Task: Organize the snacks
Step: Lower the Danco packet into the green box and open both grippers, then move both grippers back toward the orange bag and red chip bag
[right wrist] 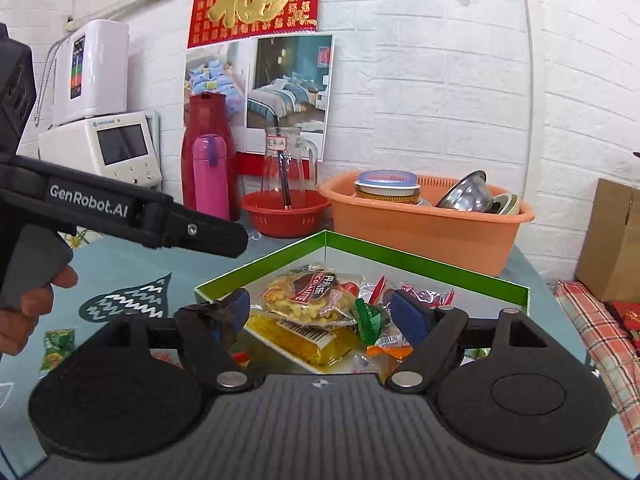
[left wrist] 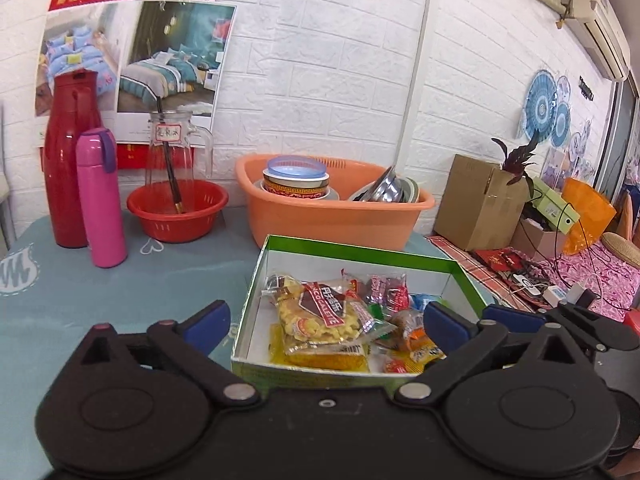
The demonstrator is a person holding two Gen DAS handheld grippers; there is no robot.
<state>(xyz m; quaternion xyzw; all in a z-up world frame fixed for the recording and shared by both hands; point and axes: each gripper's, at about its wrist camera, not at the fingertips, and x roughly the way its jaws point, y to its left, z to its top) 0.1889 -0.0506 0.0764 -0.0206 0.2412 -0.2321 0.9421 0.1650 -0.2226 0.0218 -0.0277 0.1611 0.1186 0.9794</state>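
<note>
Orange basin (left wrist: pixel 340 216) (dishes inside) stands behind snack box (left wrist: pixel 360 250), seemingly touching.

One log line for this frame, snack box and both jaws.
green-rimmed cardboard snack box: holds wrapped snacks | left gripper: jaws open, empty | right gripper: jaws open, empty | small green packet: on tablecloth, outside box

My left gripper (left wrist: pixel 326 324) and right gripper (right wrist: pixel 318 314) are matt black plastic with smooth blue pads (left wrist: pixel 208 322). Snack wrappers (left wrist: pixel 320 312) are glossy film; the box (left wrist: pixel 360 250) is smooth card; the basin (left wrist: pixel 336 216) is plastic; the bowl (right wrist: pixel 466 194) is shiny metal.
</note>
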